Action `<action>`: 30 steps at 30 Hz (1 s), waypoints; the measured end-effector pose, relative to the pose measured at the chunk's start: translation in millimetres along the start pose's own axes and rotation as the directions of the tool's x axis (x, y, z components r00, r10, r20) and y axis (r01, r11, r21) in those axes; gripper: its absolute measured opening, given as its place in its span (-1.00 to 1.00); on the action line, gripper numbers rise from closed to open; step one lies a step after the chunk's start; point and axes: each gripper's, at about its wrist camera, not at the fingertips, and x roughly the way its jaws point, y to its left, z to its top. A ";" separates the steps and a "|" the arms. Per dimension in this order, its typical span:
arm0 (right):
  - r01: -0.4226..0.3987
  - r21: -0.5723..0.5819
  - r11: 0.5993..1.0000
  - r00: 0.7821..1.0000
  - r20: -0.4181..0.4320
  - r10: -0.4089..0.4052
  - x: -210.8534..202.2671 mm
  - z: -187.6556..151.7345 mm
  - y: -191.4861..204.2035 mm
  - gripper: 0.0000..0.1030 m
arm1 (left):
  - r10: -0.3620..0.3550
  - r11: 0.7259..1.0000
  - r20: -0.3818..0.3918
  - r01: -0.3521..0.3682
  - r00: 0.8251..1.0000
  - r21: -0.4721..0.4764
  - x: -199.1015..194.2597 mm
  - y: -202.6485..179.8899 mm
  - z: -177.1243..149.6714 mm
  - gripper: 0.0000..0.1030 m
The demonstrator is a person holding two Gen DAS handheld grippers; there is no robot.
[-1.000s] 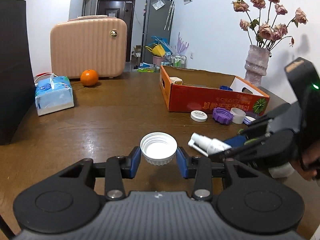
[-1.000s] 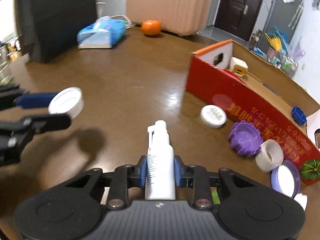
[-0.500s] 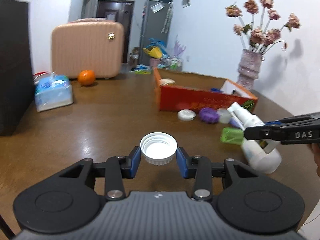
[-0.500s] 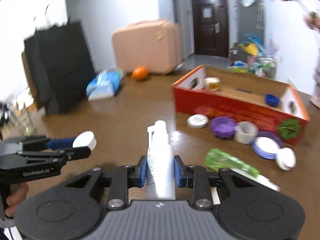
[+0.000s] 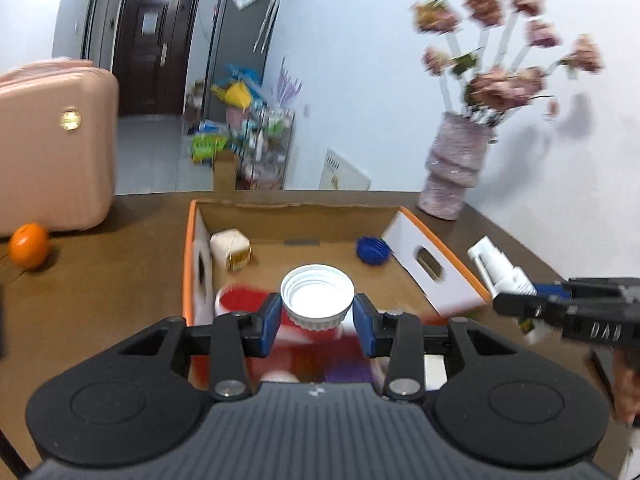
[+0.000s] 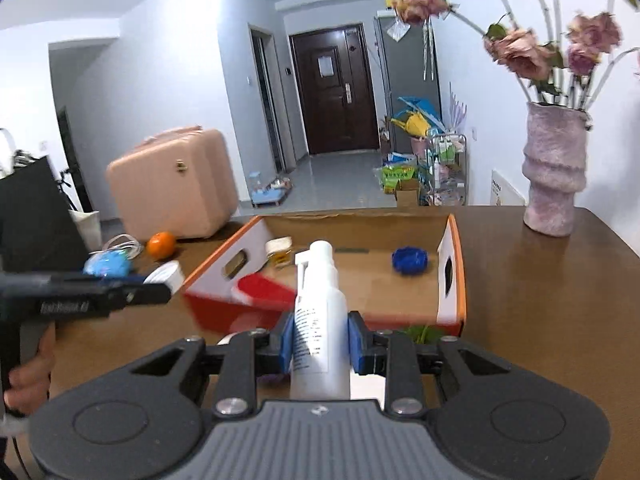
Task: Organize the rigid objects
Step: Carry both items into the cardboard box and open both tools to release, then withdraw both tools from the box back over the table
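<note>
My left gripper [image 5: 317, 316] is shut on a white screw cap [image 5: 317, 296], open side up, held above the near wall of the orange cardboard box [image 5: 294, 208]. My right gripper [image 6: 321, 342] is shut on a white spray bottle [image 6: 320, 320], nozzle forward, raised in front of the same box [image 6: 454, 264]. The bottle [image 5: 502, 274] and right gripper show at the right of the left wrist view. The cap [image 6: 166, 276] shows at the left of the right wrist view. Inside the box lie a blue cap [image 5: 373, 251] and a small white cube-shaped item [image 5: 231, 249].
A pink vase of flowers [image 6: 554, 176] stands on the brown table right of the box. An orange [image 5: 29, 245], a pink suitcase [image 5: 52, 152] and a blue tissue pack [image 6: 108, 262] are to the left. Blurred caps lie in front of the box.
Both grippers have risen and moved forward to the box, carrying the cap and the bottle; the views now look down into the box from its near side.
</note>
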 end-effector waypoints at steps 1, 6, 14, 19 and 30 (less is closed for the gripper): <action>0.023 -0.013 1.000 0.999 -0.022 -0.023 18.6 10.7 -5.4 -0.48 | 0.001 1.000 -0.022 -0.001 1.000 0.008 18.3 1.3 12.1 -0.24; 0.110 -0.056 0.992 0.978 -0.173 -0.118 126.9 49.4 -24.8 -0.48 | 0.100 0.995 -0.169 -0.098 0.981 0.021 128.3 11.3 57.0 -0.24; 0.173 -0.177 0.969 0.912 -0.343 -0.225 240.1 72.3 -14.4 -0.48 | 0.159 0.987 -0.300 -0.161 0.940 0.018 222.7 22.6 75.3 -0.21; 0.187 -0.201 0.962 0.905 -0.345 -0.248 249.6 68.4 -6.9 -0.21 | 0.143 0.989 -0.272 -0.148 0.952 0.000 219.8 26.0 70.2 0.11; 0.205 -0.141 0.969 0.962 -0.154 -0.226 113.9 97.1 -8.4 0.28 | 0.174 0.984 -0.095 -0.168 0.980 0.067 62.6 17.4 63.4 0.46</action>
